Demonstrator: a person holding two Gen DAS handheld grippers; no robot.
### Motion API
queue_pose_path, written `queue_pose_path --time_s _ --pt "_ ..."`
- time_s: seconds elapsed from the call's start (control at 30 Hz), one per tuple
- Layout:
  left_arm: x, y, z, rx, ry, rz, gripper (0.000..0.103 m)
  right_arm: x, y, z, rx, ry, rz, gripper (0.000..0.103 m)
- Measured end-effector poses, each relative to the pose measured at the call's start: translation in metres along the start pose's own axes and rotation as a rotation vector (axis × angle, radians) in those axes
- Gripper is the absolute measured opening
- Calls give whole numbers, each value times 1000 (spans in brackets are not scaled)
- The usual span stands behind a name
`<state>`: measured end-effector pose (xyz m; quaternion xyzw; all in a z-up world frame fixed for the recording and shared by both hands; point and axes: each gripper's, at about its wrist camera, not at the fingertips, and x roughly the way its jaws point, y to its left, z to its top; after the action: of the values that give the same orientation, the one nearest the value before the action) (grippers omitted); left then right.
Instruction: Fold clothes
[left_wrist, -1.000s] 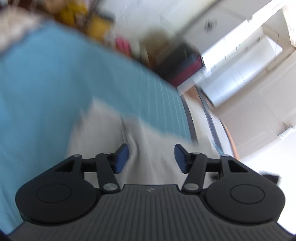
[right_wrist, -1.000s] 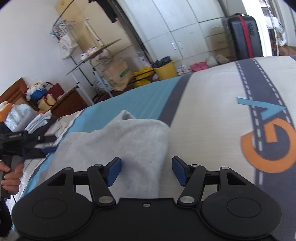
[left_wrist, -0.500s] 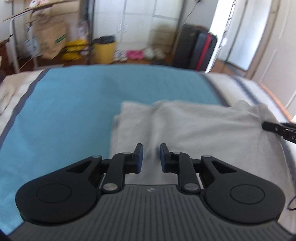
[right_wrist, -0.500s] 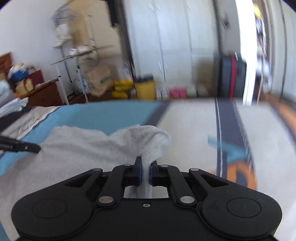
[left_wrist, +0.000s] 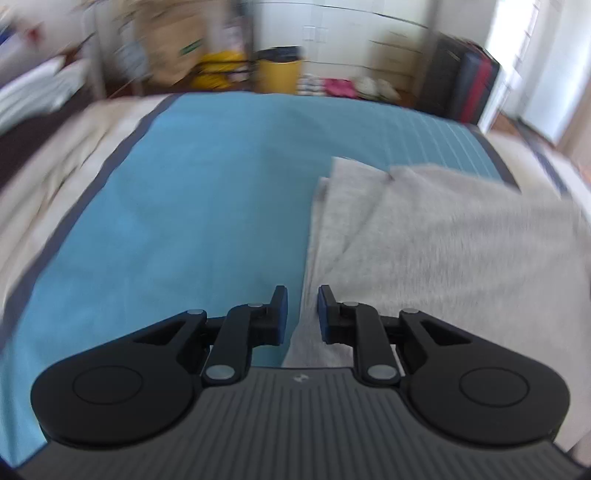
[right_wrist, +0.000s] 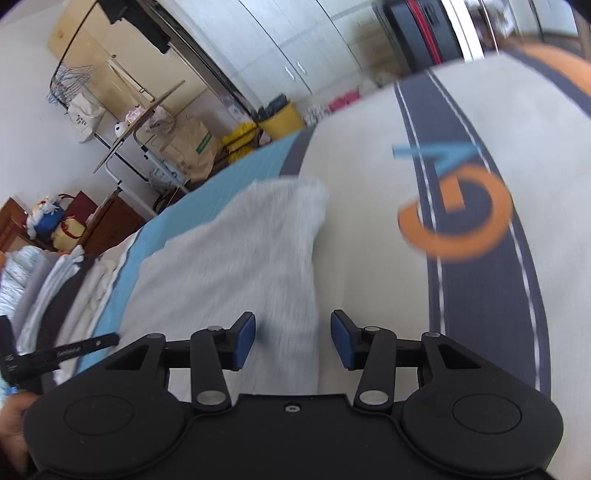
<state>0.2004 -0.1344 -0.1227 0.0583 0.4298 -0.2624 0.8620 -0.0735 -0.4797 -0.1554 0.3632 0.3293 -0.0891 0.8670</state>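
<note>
Half a sec ago the R gripper (right_wrist: 293, 339) was pinched on a hump of the grey garment (right_wrist: 236, 258); now its jaws are spread, cloth lying loose between them, so that fold looks released. L gripper (left_wrist: 300, 314) jaws are a bit wider than before, a narrow gap astride the garment's (left_wrist: 443, 236) left edge, not clamped. Garment lies across the bed (left_wrist: 177, 192), where blue meets the cream part. Both views are motion-blurred; the garment's near edge is hidden under the grippers, type unclear.

Soft, fuzzy grey knit garment (left_wrist: 443, 236) lies ahead of matt black plastic jaws, on a smooth matt cotton-like bedcover (left_wrist: 207, 192); blue rubbery pads (right_wrist: 243, 341) face inward.
</note>
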Motion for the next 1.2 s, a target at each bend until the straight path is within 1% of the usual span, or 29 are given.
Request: queue_pose_path --time_s 0.07,0.1,0.13,0.17,0.2,0.23,0.3,0.33,0.37,0.4,0.43,0.5,0.57,0.6,0.67,0.7,0.73,0.77,0.8,0.87,0.9,0.93,0.97,1.0,1.03,1.07,1.13,1.17,1.2 --pt "-15 5 -10 -23 25 -20 27 -14 2 -13 33 40 -17 51" --pt "-22 8 -15 -35 38 -30 42 -20 4 -19 49 61 -26 52" --pt "-29 10 -19 -46 50 -40 54 -27 5 -26 68 76 -29 56" --pt "-37 13 -24 -58 63 -50 55 -32 4 -36 92 84 -18 58" --pt "-44 15 -29 -70 76 -60 57 -34 3 -44 117 90 0 58" --pt "-46 19 -34 -96 99 -88 62 -34 2 -53 140 93 19 59" --pt "-36 28 -47 -170 168 -167 65 -33 4 -64 137 77 23 59" --pt "-28 29 -51 -163 188 -162 65 -32 8 -66 110 71 17 58" --pt "-24 26 -52 -130 184 -130 64 -29 14 -66 56 75 10 22" --pt "-23 23 -50 -103 170 -94 61 -27 21 -66 2 79 3 13" --pt "-24 22 -48 -87 154 -62 54 -26 26 -66 -33 73 -2 12" --pt "-30 21 -44 -76 120 -10 53 -40 29 -67 -24 14 32 12" --pt "-35 24 -45 -74 101 8 54 -57 30 -69 -8 -44 75 11" --pt "-35 26 -46 -75 99 10 55 -60 31 -71 -6 -46 69 10" --pt "-33 28 -45 -79 107 8 57 -53 31 -75 -20 -11 -6 9" --pt "-32 27 -44 -76 110 17 62 -45 30 -77 -36 20 -66 9" --pt "-31 25 -43 -60 113 40 71 -39 28 -79 -53 35 -102 7" --pt "-28 21 -44 -30 114 75 77 -35 28 -80 -67 43 -126 7" --pt "-24 18 -45 -3 115 105 87 -36 30 -79 -78 40 -129 7" --pt "-22 16 -45 20 110 126 88 -39 34 -76 -93 34 -136 7" --pt "-23 16 -44 15 107 119 87 -40 35 -76 -84 31 -134 8" --pt "-27 16 -43 13 88 104 82 -41 33 -76 -69 30 -131 10" --pt "-34 16 -42 13 53 83 77 -41 29 -77 -42 32 -123 16" --pt "-40 16 -41 12 17 61 68 -43 25 -79 -11 31 -113 20" --pt "-47 16 -40 12 -18 39 65 -45 19 -81 32 31 -94 26" --pt "-54 15 -39 11 -54 17 65 -45 12 -84 80 39 -63 34" --pt "-71 7 -36 49 -147 -44 65 -42 7 -86 128 74 14 39" --pt "-79 1 -35 74 -189 -87 64 -39 8 -85 122 86 39 40" --pt "-83 -7 -38 94 -203 -136 62 -36 12 -84 87 82 35 38"
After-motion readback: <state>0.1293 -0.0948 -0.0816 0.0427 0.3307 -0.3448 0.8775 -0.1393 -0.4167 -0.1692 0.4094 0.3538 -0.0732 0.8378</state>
